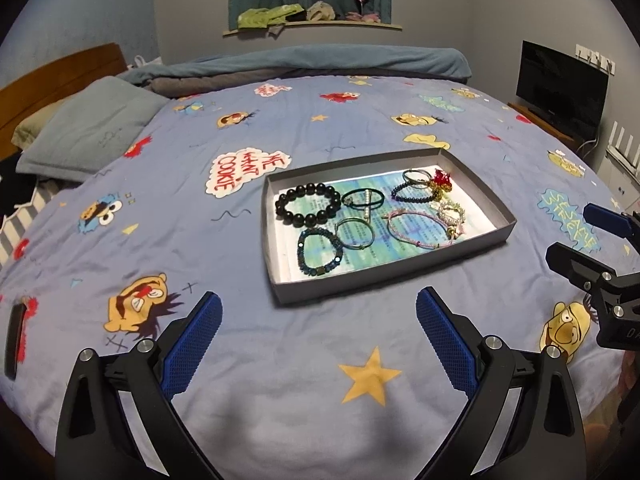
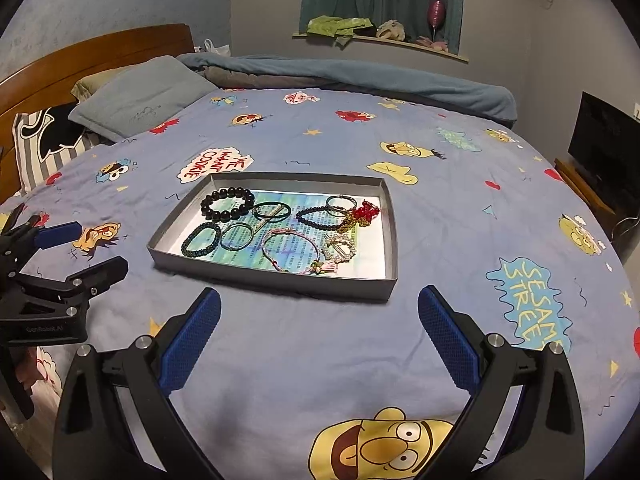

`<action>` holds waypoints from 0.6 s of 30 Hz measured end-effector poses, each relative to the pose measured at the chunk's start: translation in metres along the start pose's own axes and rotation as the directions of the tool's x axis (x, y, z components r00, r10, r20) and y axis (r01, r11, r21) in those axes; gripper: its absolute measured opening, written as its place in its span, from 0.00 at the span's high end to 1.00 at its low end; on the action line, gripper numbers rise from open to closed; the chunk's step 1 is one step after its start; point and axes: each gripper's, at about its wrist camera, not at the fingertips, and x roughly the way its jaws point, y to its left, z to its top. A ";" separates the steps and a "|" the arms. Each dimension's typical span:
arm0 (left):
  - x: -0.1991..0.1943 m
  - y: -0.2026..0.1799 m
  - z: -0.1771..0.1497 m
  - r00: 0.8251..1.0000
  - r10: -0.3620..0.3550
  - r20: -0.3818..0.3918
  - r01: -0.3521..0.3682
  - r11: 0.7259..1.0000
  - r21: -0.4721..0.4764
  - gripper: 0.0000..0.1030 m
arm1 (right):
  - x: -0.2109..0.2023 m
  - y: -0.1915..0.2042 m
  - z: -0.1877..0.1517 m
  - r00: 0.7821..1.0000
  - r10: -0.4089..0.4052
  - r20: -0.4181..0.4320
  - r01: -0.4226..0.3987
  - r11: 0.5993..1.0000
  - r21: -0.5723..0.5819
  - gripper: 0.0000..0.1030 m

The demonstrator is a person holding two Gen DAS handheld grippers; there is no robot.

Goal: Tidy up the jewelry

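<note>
A shallow grey tray [image 1: 390, 277] [image 2: 276, 278] lies on the bed and holds several bracelets: a black bead bracelet [image 1: 307, 204] [image 2: 228, 203], a dark blue-green bead one [image 1: 319, 252] [image 2: 201, 239], a pink cord one [image 1: 416, 229] [image 2: 291, 250], a pearl one [image 1: 451, 213] [image 2: 340, 249] and a red charm [image 1: 442, 179] [image 2: 366, 212]. My left gripper [image 1: 319, 320] is open and empty, in front of the tray; it also shows in the right wrist view [image 2: 86, 248]. My right gripper [image 2: 319, 320] is open and empty, in front of the tray; it also shows in the left wrist view [image 1: 580, 236].
The bed has a blue cartoon-print sheet [image 1: 280, 360] [image 2: 460, 240]. Pillows [image 1: 88, 132] [image 2: 140, 96] and a wooden headboard [image 2: 80, 60] are at the left, a rolled blanket [image 1: 320, 64] [image 2: 360, 76] at the back. A dark TV [image 1: 560, 84] stands at the right.
</note>
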 end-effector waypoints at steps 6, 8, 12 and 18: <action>0.000 0.000 0.000 1.000 -0.001 -0.002 0.001 1.000 0.001 0.06 | 0.001 0.001 0.000 1.000 0.007 -0.001 -0.007 1.000 0.004 0.05; 0.000 0.000 -0.001 1.000 -0.002 -0.003 0.002 1.000 0.003 0.06 | 0.001 0.001 0.000 1.000 0.007 -0.002 -0.007 1.000 0.003 0.05; -0.001 -0.002 -0.002 1.000 0.000 0.000 0.000 1.000 0.013 0.06 | 0.001 0.002 0.000 1.000 0.008 -0.002 -0.008 1.000 0.002 0.05; -0.001 -0.002 -0.002 1.000 0.001 0.001 -0.002 1.000 0.014 0.06 | 0.001 0.004 0.000 1.000 0.012 -0.001 -0.012 1.000 -0.002 0.05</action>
